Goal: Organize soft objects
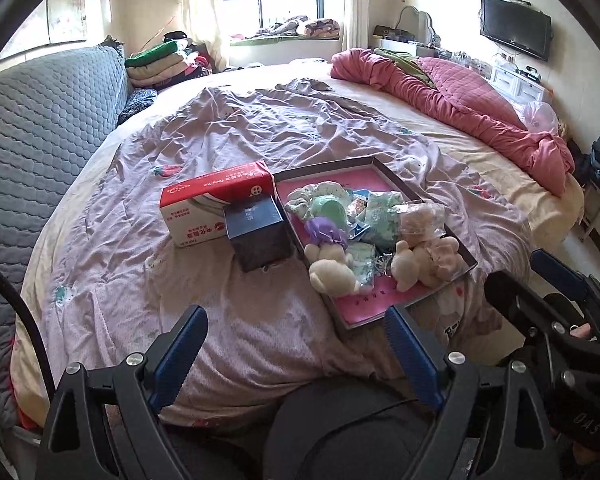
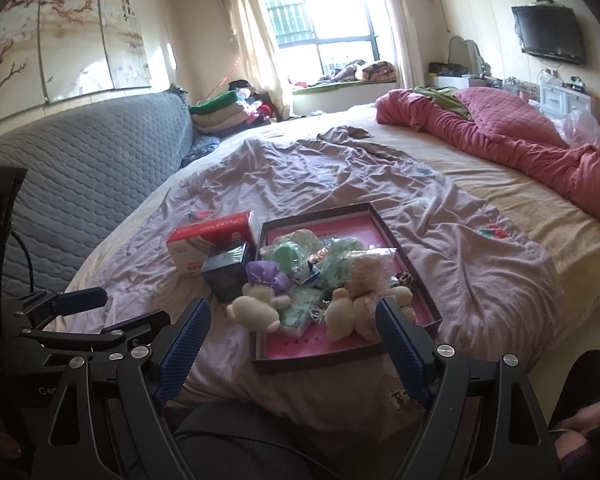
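A shallow dark tray with a pink bottom (image 1: 364, 304) (image 2: 288, 350) lies on the bed near its front edge. It holds several soft things: a cream plush toy (image 1: 334, 270) (image 2: 256, 308), a second cream and pink plush (image 1: 424, 260) (image 2: 348, 312), a purple pouf (image 1: 326, 232) (image 2: 264, 274) and green patterned cloth packs (image 1: 384, 210) (image 2: 336, 262). My left gripper (image 1: 296, 344) is open and empty, in front of the tray. My right gripper (image 2: 292, 336) is open and empty, just before the tray's near edge.
A red and white tissue box (image 1: 212, 200) (image 2: 208, 240) and a dark blue box (image 1: 258, 232) (image 2: 224, 272) stand left of the tray. A rumpled lilac sheet (image 1: 260, 128) covers the bed. A pink quilt (image 1: 460, 104) lies at the right, a grey padded headboard (image 1: 40, 128) at the left.
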Available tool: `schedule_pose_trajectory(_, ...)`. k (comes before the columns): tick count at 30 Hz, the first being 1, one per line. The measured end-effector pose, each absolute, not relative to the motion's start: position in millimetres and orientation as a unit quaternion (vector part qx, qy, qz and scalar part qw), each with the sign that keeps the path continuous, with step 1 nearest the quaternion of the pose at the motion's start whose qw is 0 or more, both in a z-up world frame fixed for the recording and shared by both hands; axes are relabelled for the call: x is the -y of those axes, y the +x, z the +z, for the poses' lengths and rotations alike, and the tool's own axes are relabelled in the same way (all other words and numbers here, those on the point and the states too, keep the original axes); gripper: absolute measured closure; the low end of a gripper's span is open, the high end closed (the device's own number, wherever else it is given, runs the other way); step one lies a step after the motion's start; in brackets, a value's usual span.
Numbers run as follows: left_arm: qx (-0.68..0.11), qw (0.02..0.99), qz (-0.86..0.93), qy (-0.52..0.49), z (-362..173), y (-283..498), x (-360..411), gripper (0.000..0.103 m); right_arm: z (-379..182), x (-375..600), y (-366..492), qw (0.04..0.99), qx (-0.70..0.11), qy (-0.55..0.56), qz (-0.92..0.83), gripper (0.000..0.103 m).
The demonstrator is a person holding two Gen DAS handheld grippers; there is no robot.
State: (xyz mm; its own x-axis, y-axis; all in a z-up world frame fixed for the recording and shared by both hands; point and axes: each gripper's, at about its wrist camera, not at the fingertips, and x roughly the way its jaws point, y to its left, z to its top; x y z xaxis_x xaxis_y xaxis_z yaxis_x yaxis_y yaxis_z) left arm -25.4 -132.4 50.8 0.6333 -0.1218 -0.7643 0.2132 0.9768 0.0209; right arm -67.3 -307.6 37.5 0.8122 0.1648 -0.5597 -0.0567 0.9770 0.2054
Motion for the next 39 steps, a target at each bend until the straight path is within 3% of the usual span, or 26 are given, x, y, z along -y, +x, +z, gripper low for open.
schedule_pose_trajectory(39,-0.440,0.892,-0.075,0.063,37,-27,132,0.013,24,313,-64,0.941,-0.324,0.091,0.034,0.017)
